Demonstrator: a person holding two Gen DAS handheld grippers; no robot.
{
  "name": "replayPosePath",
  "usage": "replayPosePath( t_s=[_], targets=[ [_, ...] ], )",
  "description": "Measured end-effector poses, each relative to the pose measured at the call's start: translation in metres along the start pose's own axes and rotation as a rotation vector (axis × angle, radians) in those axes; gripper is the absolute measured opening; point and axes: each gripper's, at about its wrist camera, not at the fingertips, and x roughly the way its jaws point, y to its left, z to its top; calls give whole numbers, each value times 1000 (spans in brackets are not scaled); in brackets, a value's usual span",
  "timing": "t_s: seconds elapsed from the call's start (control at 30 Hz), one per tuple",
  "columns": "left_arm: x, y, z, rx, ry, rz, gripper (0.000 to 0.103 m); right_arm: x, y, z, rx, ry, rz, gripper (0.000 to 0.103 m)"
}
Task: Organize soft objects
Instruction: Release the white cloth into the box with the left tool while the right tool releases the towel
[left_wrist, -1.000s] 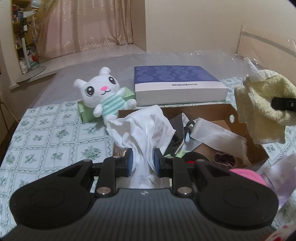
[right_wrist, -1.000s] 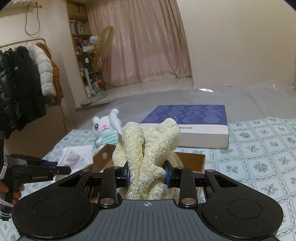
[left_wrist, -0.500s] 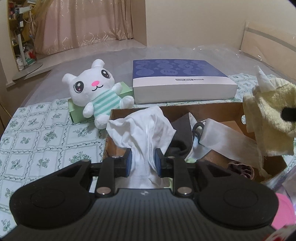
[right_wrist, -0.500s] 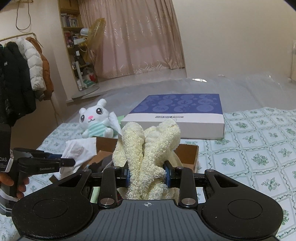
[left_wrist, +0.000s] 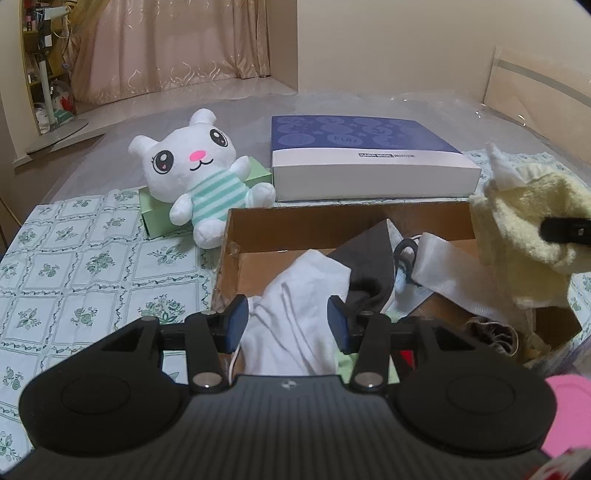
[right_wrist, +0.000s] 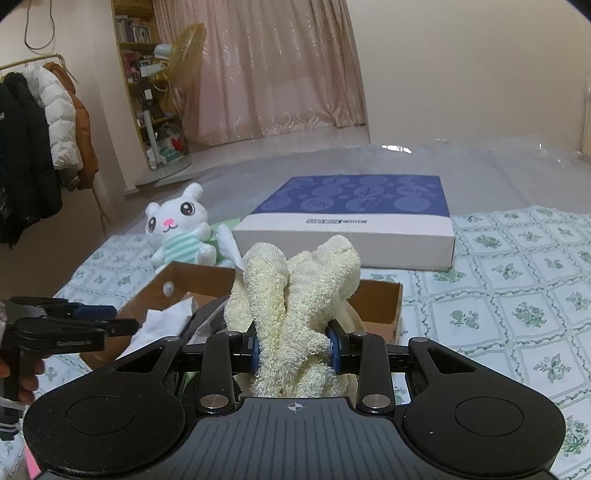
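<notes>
An open cardboard box (left_wrist: 295, 221) lies on the patterned sheet with soft items inside. A white cloth (left_wrist: 295, 295) has slumped into its near left corner. My left gripper (left_wrist: 288, 323) hangs over that corner with its jaws opening. The cloth lies between the blue pads, which stand off it. My right gripper (right_wrist: 293, 349) is shut on a yellow towel (right_wrist: 295, 295) that hangs over the box's right end. The same yellow towel (left_wrist: 524, 236) shows at the right edge of the left wrist view.
A white plush bunny (left_wrist: 192, 173) leans on a green carton (left_wrist: 155, 218) left of the cardboard box. Behind lies a flat blue-and-white box (left_wrist: 369, 158). Grey cloth (left_wrist: 369, 251) and a white strap (left_wrist: 450, 266) fill the box. A pink object (left_wrist: 569, 406) sits near right.
The left jaws have spread apart and the white cloth has sagged from a raised bunch down into the box. Both grippers came lower and nearer the box, the towel with the right one.
</notes>
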Motion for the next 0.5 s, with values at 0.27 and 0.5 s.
replayPosePath(
  t_s=[0.27,0.5],
  targets=[
    [-1,5,-3,-1,6,3,43,27,-3,-6,13,54,-7,33],
    [-2,6,-7,3,4,-1,43,46,-3,-10,19,95,0,33]
  ],
)
